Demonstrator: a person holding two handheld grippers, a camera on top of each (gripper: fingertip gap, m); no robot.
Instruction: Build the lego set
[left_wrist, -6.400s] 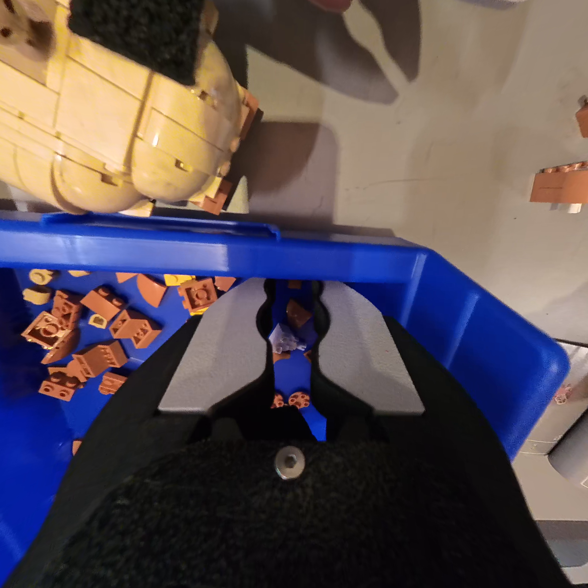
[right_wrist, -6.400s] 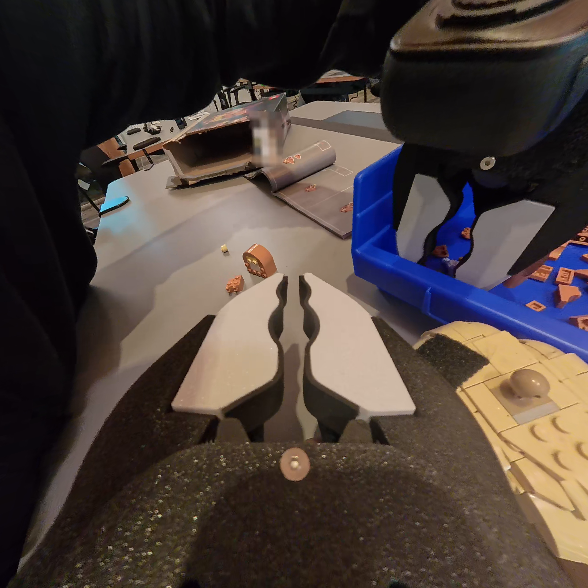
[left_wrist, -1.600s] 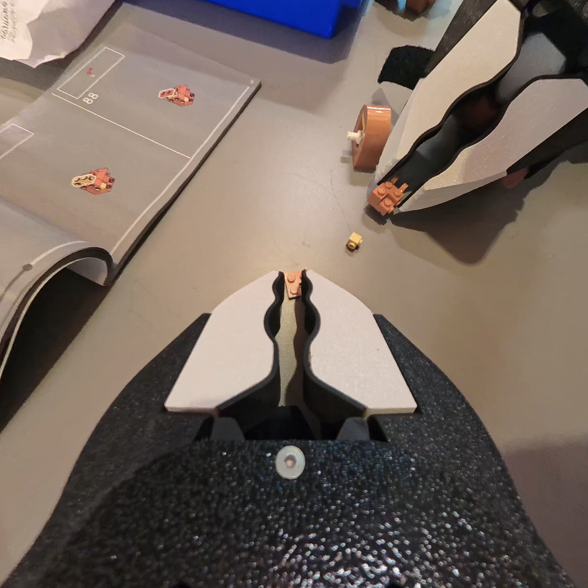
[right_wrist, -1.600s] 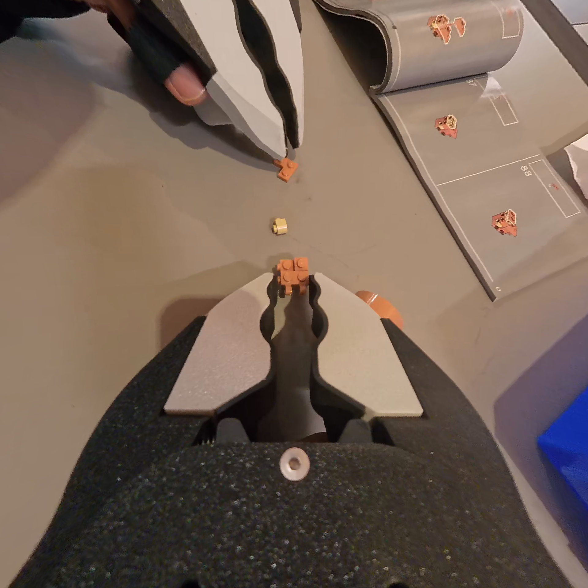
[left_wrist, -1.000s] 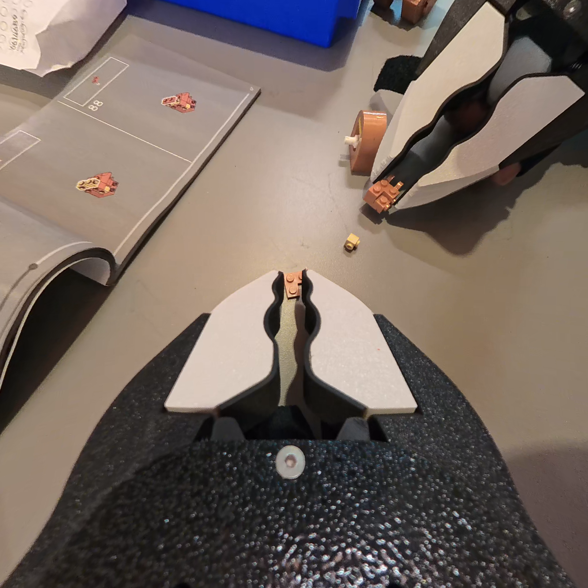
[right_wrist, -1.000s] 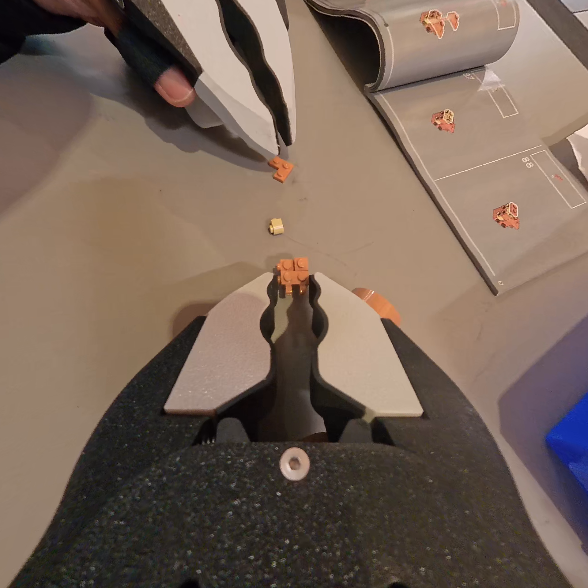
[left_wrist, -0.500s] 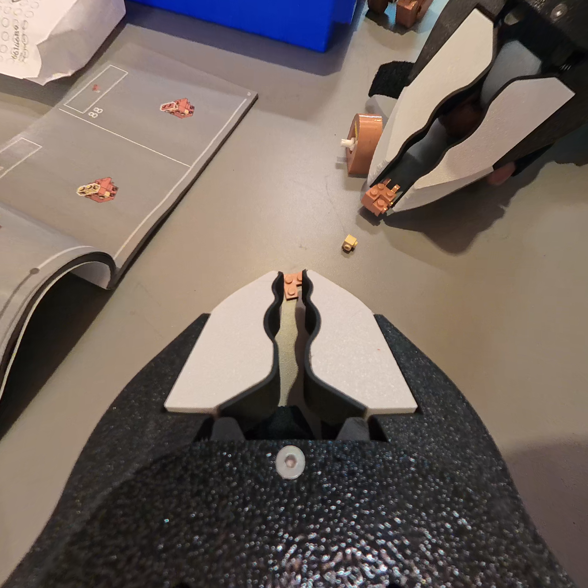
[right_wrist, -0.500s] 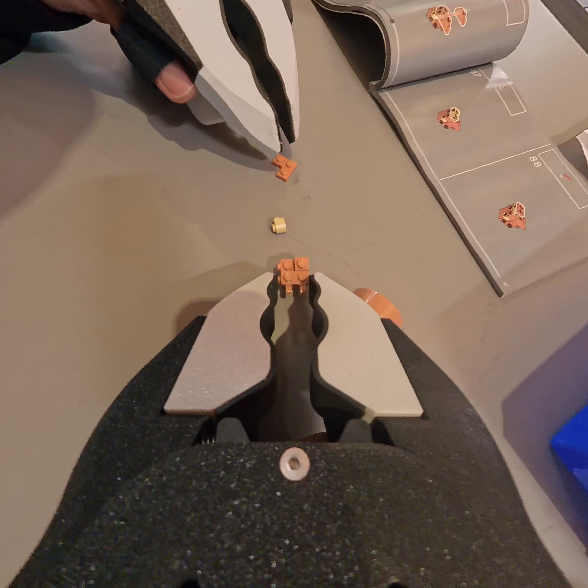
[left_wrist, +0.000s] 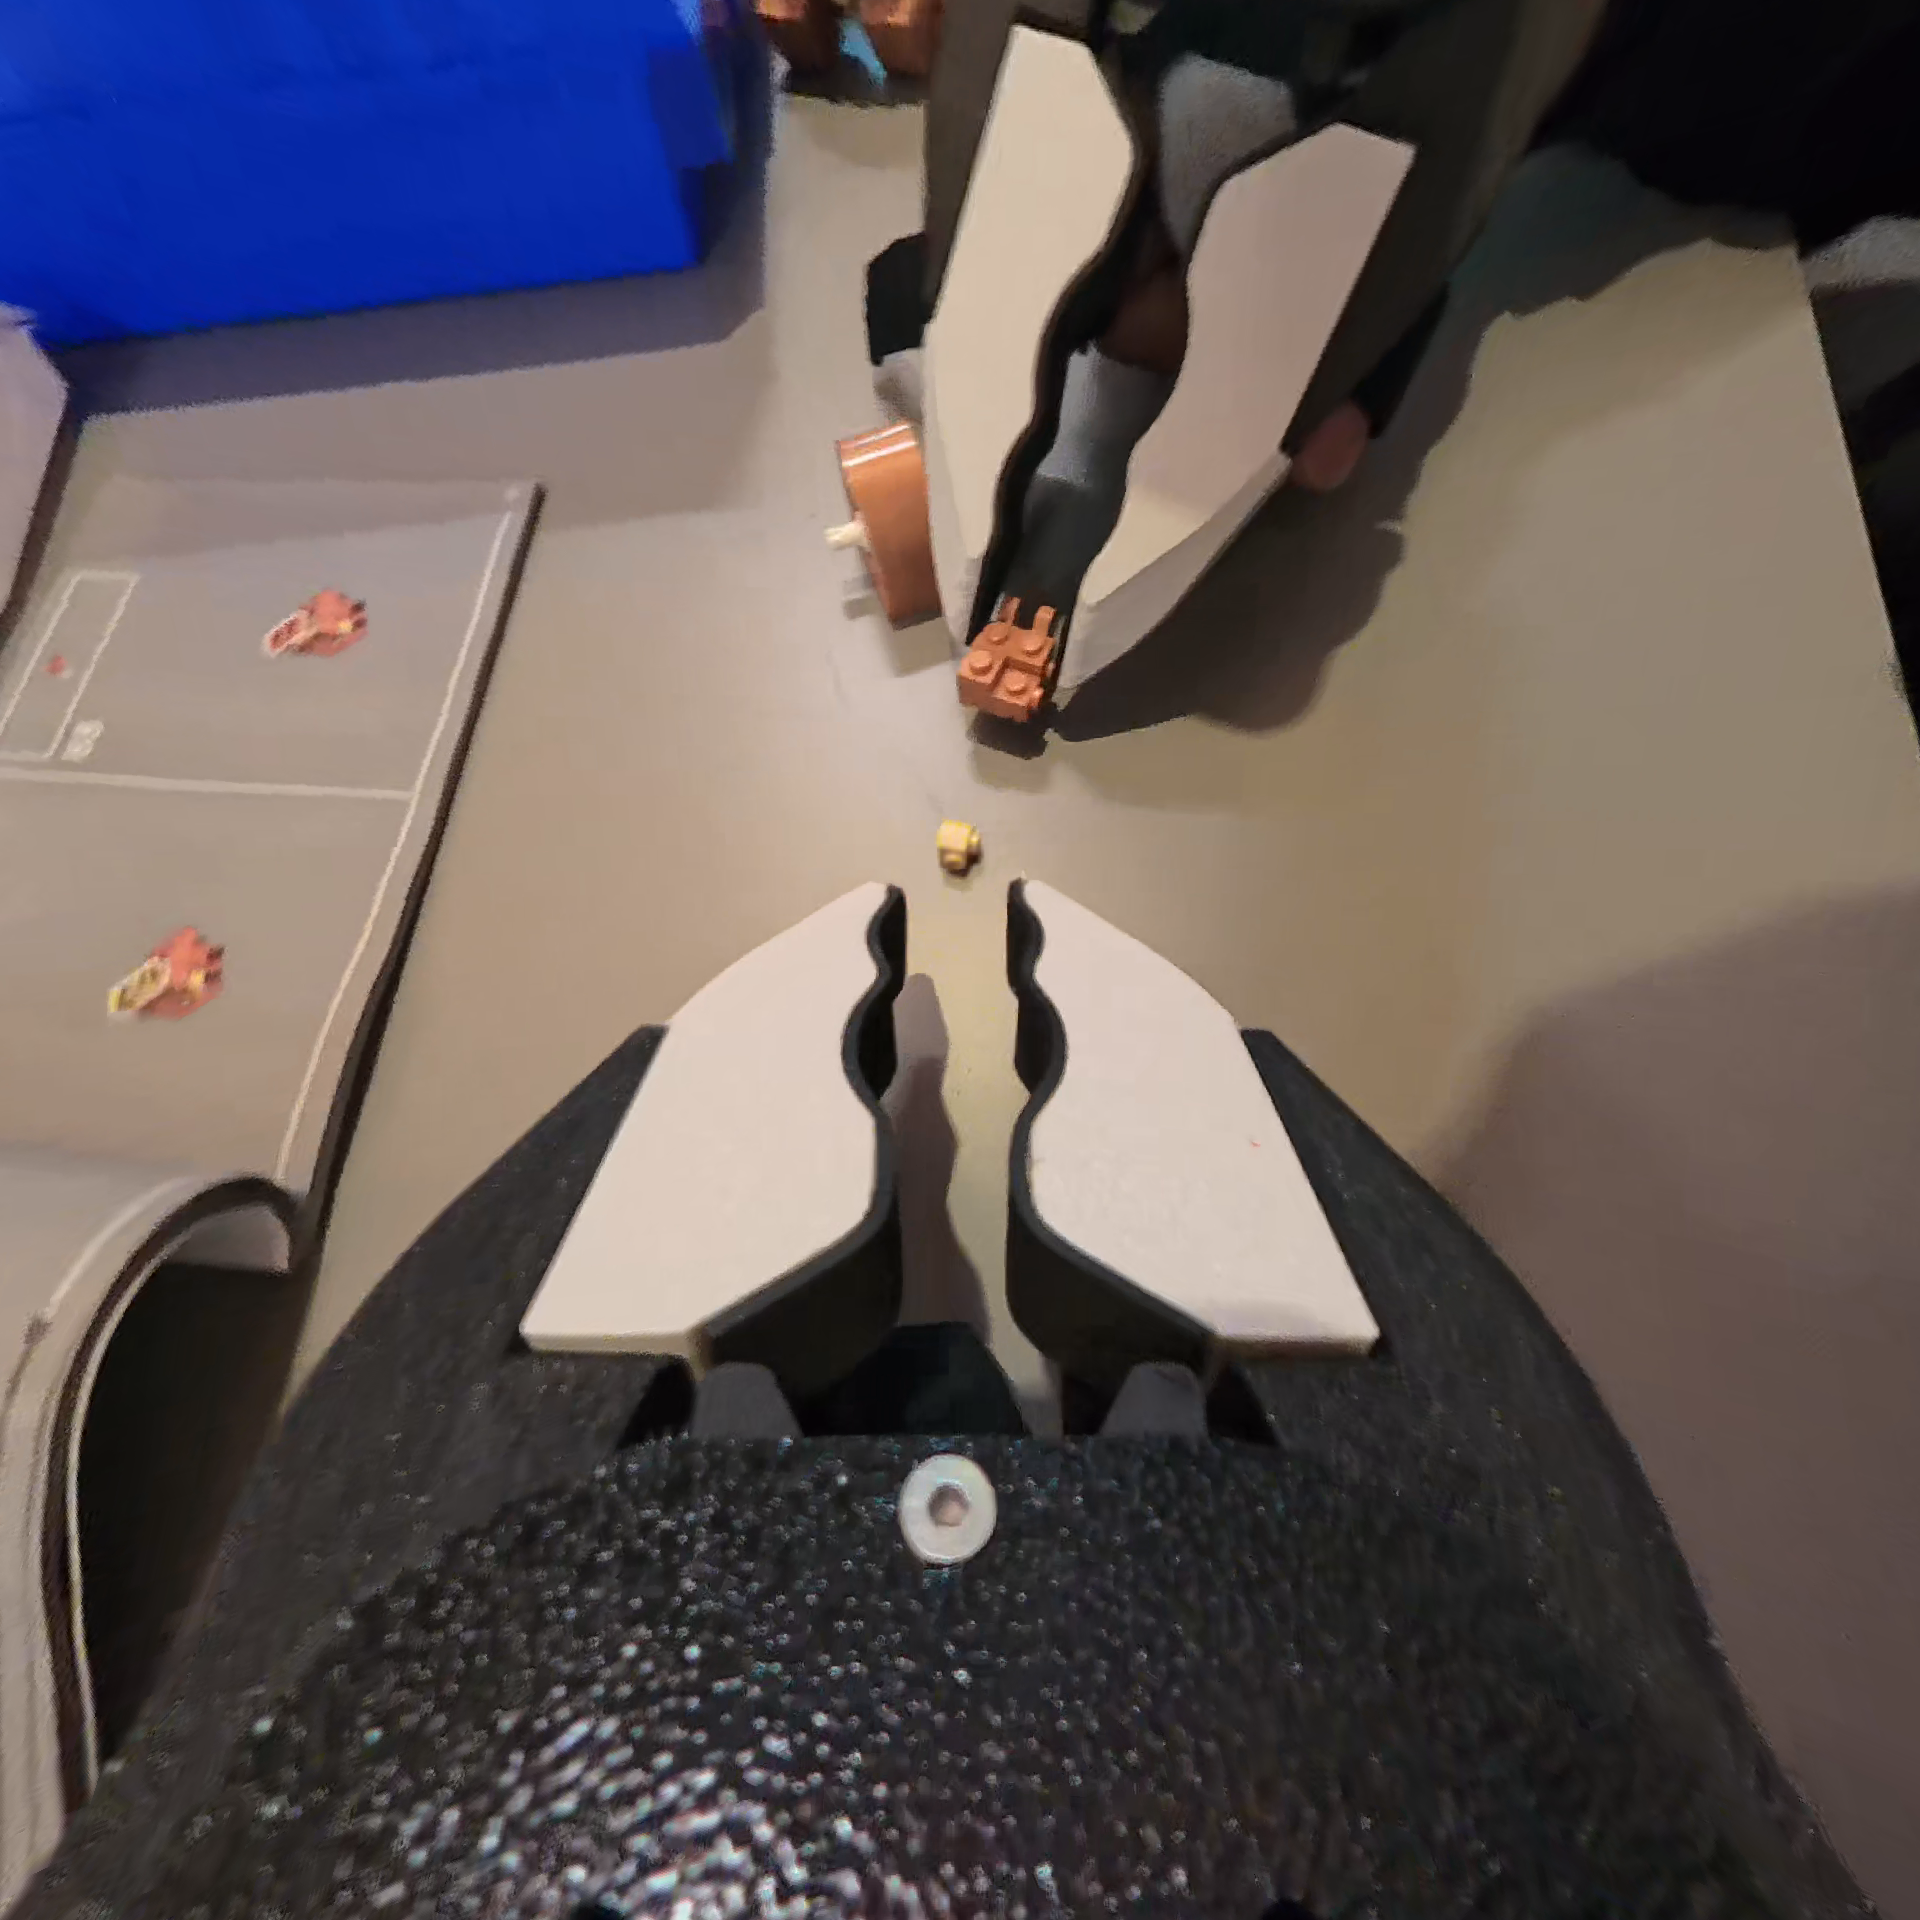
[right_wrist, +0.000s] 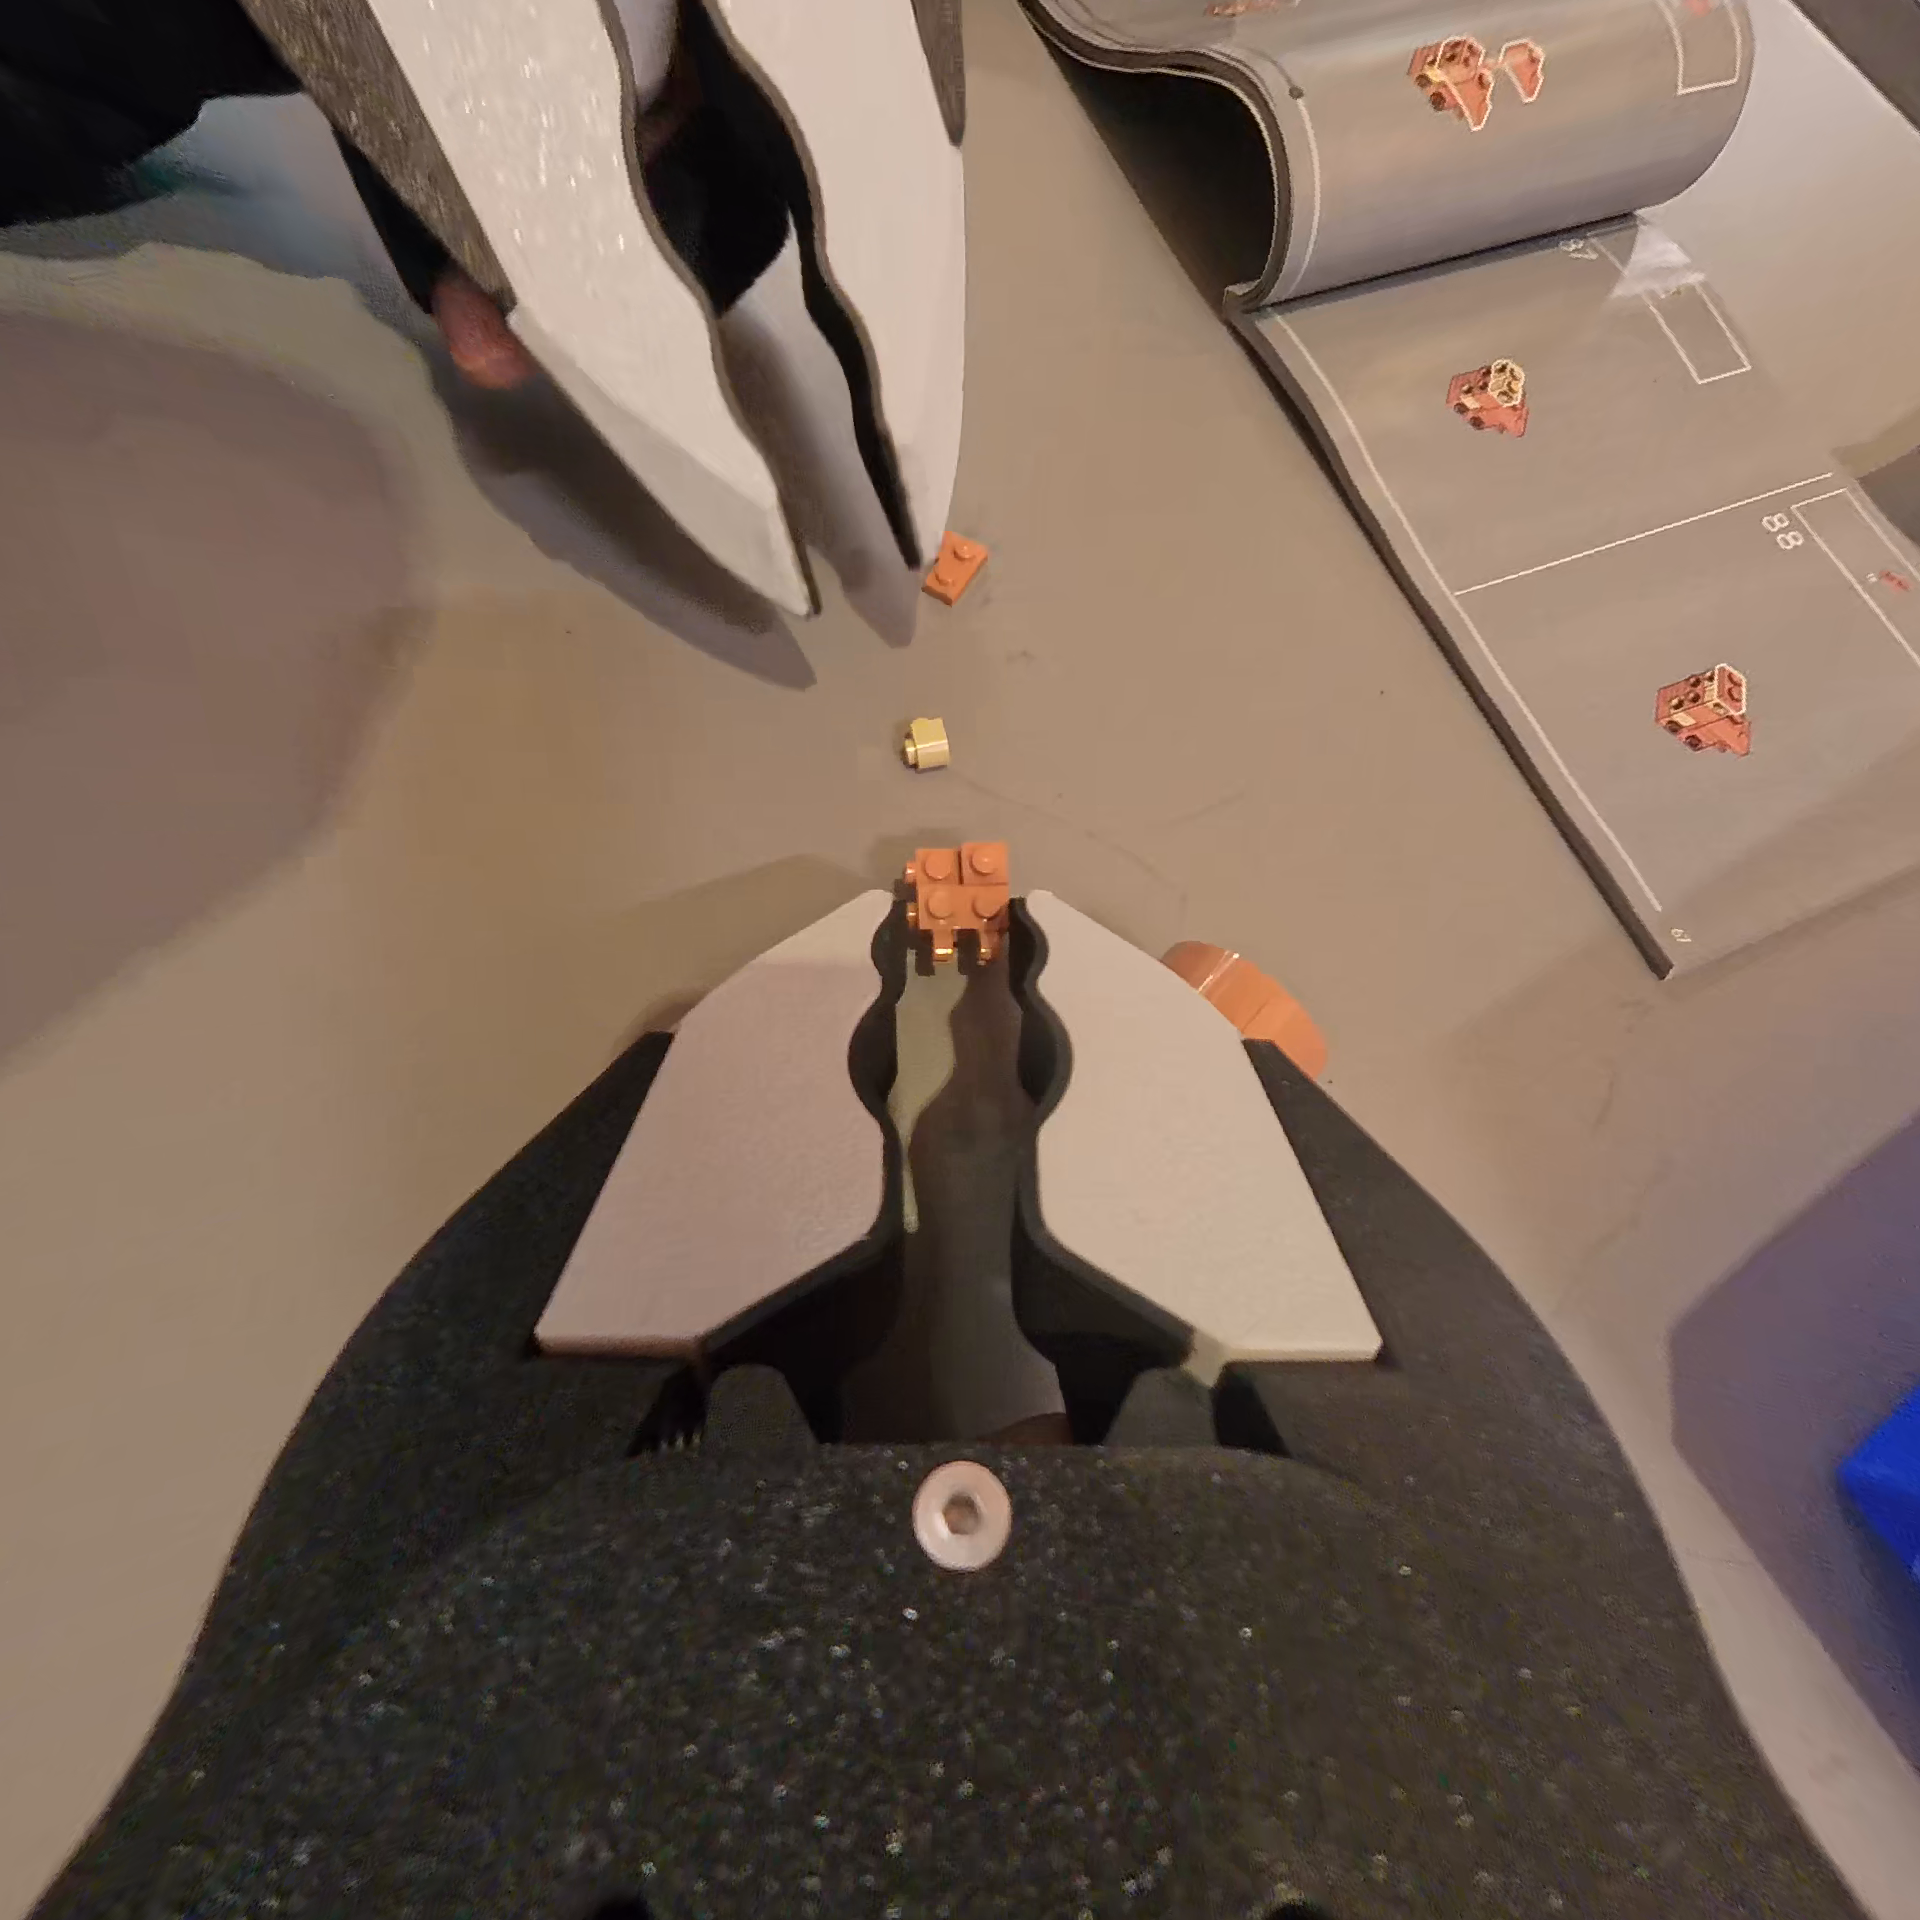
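Left gripper (left_wrist: 954, 889) jaws parted, empty, near the tiny tan stud (left_wrist: 957, 843); right gripper (right_wrist: 961, 914) pinches the small orange brick cluster (right_wrist: 958, 891): keep it steady above the grey counter (right_wrist: 312, 935).

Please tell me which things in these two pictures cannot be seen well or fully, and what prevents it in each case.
- Round brown piece: right wrist view, mostly behind the right gripper's finger.
- Blue bin: left wrist view, cut by the top edge and blurred, so its contents are unseen.
- Instruction booklet: right wrist view, cut by the right edge; drawings too small to follow.
- Small brown plate: out of sight in the left wrist view.
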